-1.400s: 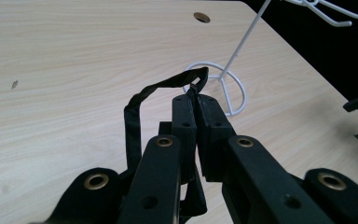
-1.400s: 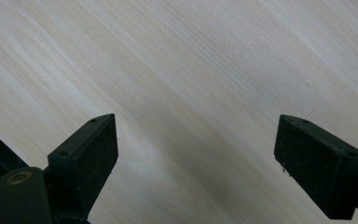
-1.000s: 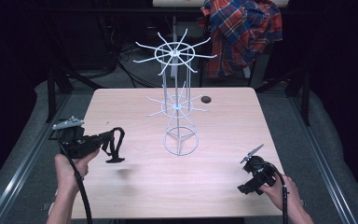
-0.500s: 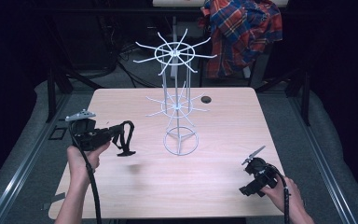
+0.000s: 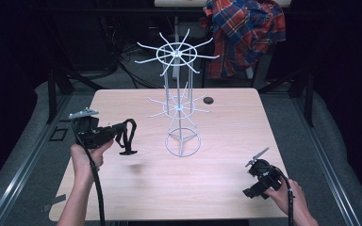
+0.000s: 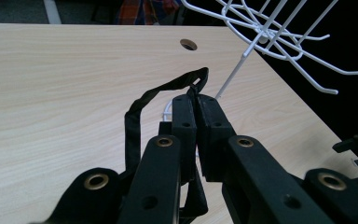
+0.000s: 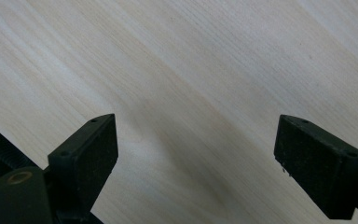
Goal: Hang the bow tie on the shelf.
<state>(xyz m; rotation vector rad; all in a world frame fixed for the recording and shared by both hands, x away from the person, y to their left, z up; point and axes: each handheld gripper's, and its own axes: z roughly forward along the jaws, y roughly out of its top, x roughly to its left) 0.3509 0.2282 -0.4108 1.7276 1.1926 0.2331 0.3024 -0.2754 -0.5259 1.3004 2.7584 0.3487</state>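
Strap [image 6: 158, 93] hangs pinched between left tongs [image 6: 196, 100] above table [image 6: 51, 93].

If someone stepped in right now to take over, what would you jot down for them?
Left hand-held gripper: shut on the black strap, held above the table, left of the white wire rack.
Right hand-held gripper: open, holding nothing, low over the near right corner.
Done: strap picked up.
Left: probably hang the strap on one of the rack's hooks; none carries anything yet.
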